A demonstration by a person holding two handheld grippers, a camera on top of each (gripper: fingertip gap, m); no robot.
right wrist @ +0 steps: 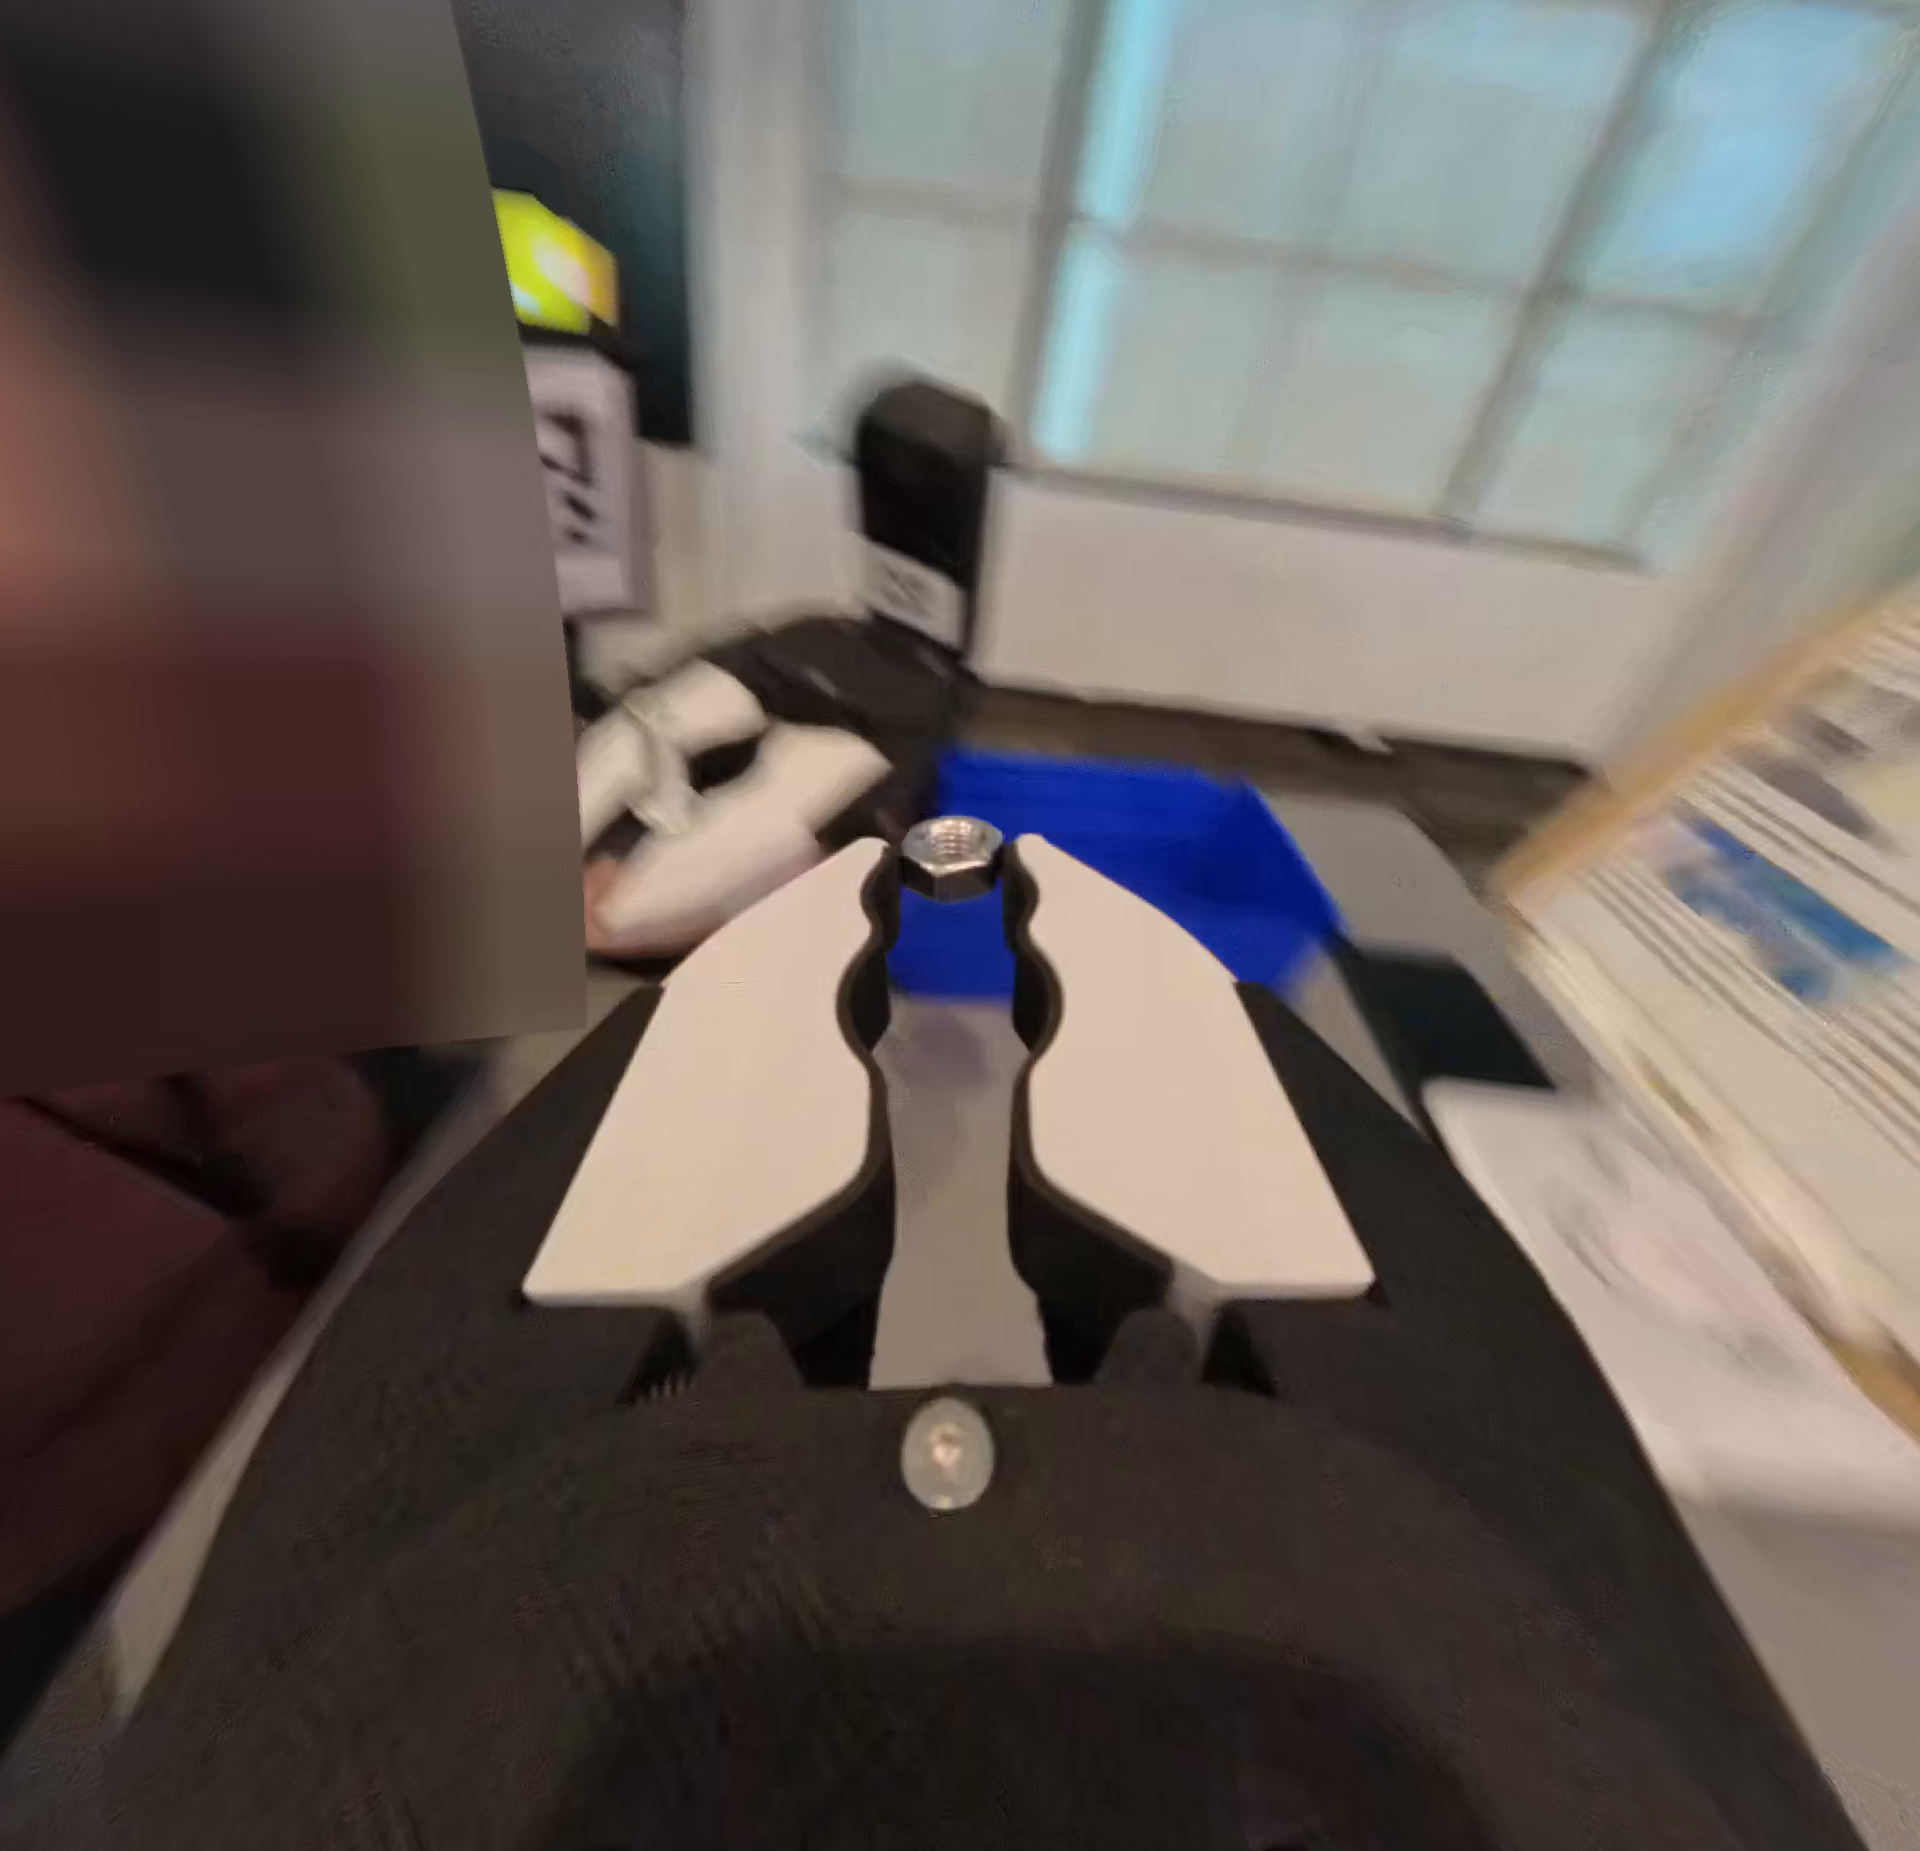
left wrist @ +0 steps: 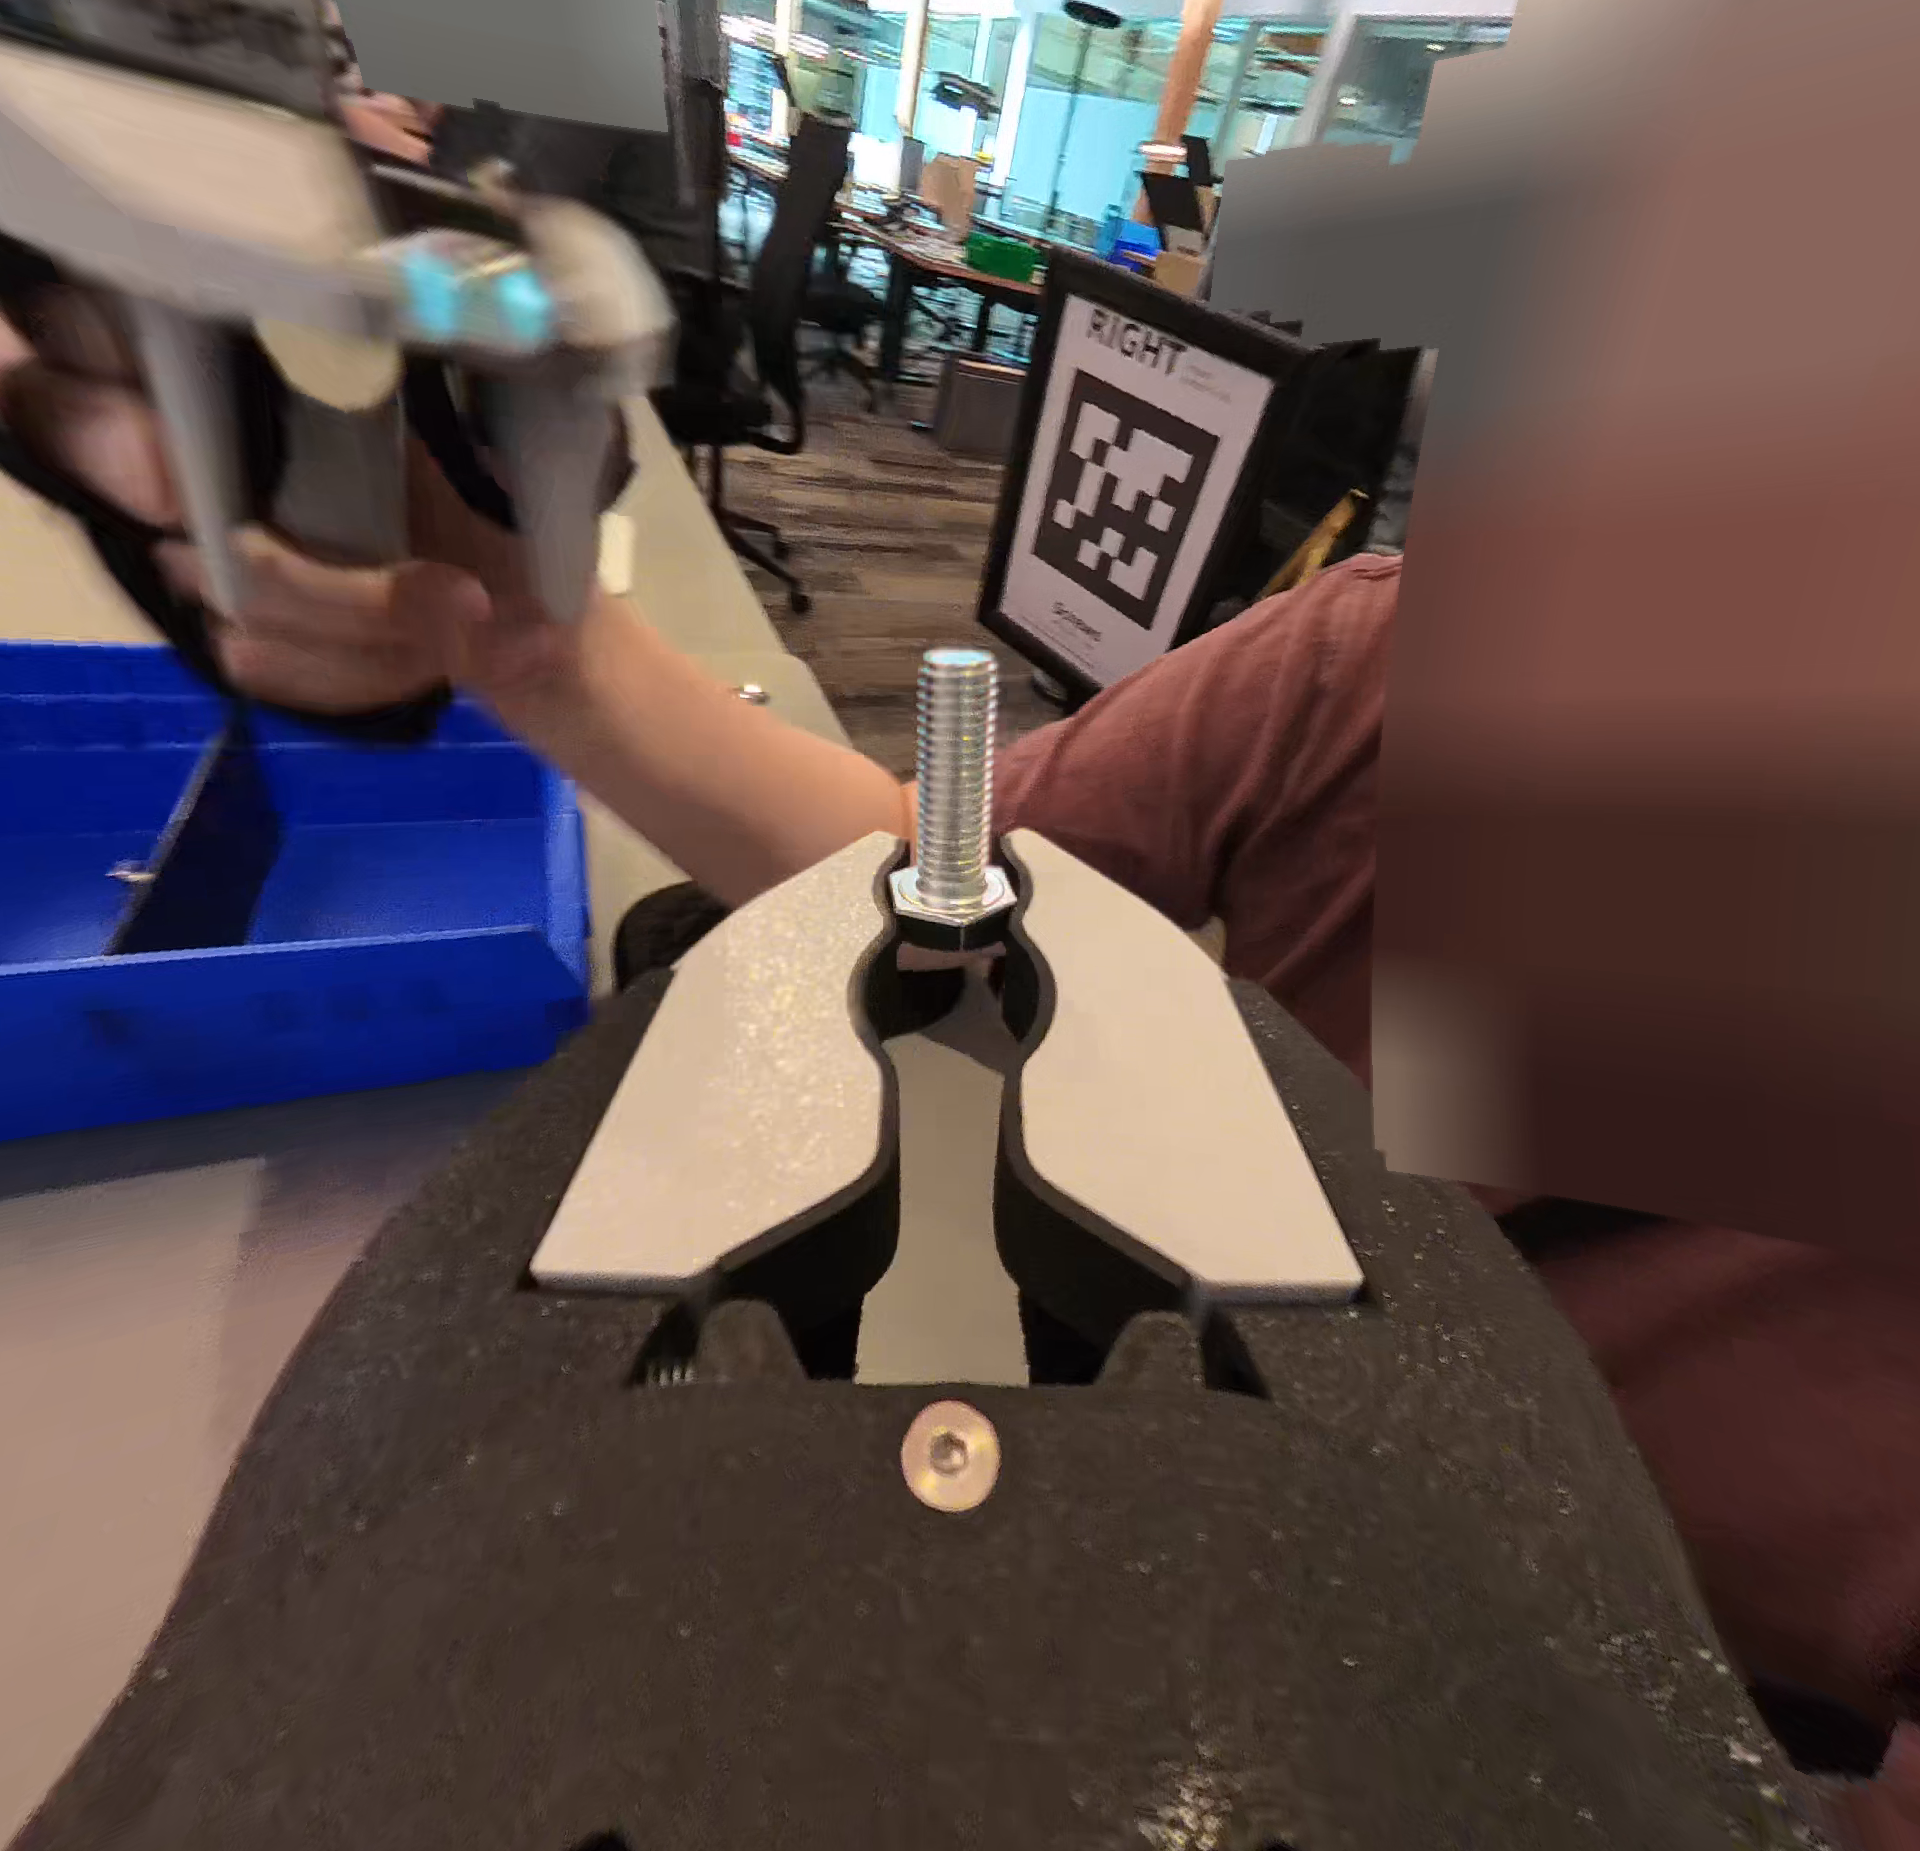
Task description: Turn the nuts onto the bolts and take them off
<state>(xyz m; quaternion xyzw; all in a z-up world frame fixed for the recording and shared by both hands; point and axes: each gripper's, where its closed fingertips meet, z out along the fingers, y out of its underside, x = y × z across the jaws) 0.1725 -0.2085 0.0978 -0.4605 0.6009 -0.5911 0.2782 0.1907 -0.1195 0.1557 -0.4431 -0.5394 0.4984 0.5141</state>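
Left wrist view, left to right. Your right gripper point(left wrist: 384, 575) sits at upper left, blurred, held in your hand point(left wrist: 343, 638) above the blue bin point(left wrist: 312, 1001). From this angle I can't tell what its fingers are doing. The bin has dividers and rests on the pale table point(left wrist: 125, 1386); one small metal piece lies in a compartment, too small to identify.

Centre: your left gripper point(left wrist: 951, 902) is clamped on the bolt point(left wrist: 956, 762) at its hex head. The threaded shank stands upright, clear above the fingertips, nothing on the threads above the head. The grey fingers point(left wrist: 748, 1074) pinch in at the tips only.

Right of that: a framed board with a black-and-white marker pattern point(left wrist: 1127, 497) stands behind, then your maroon sleeve point(left wrist: 1195, 814).

Right wrist view, left to right, heavy motion blur. The maroon sleeve shows low left. A white-and-black object point(right wrist: 707, 825) lies beyond, just left of the fingertips; too blurred to name.

Centre: your right gripper point(right wrist: 948, 866) pinches the nut point(right wrist: 948, 859) between its fingertips, threaded hole facing up. The nut is in the air with the blue bin point(right wrist: 1122, 866) behind and below it. The bolt doesn't show in this view.

Right: blurred papers or shelving, can't resolve.
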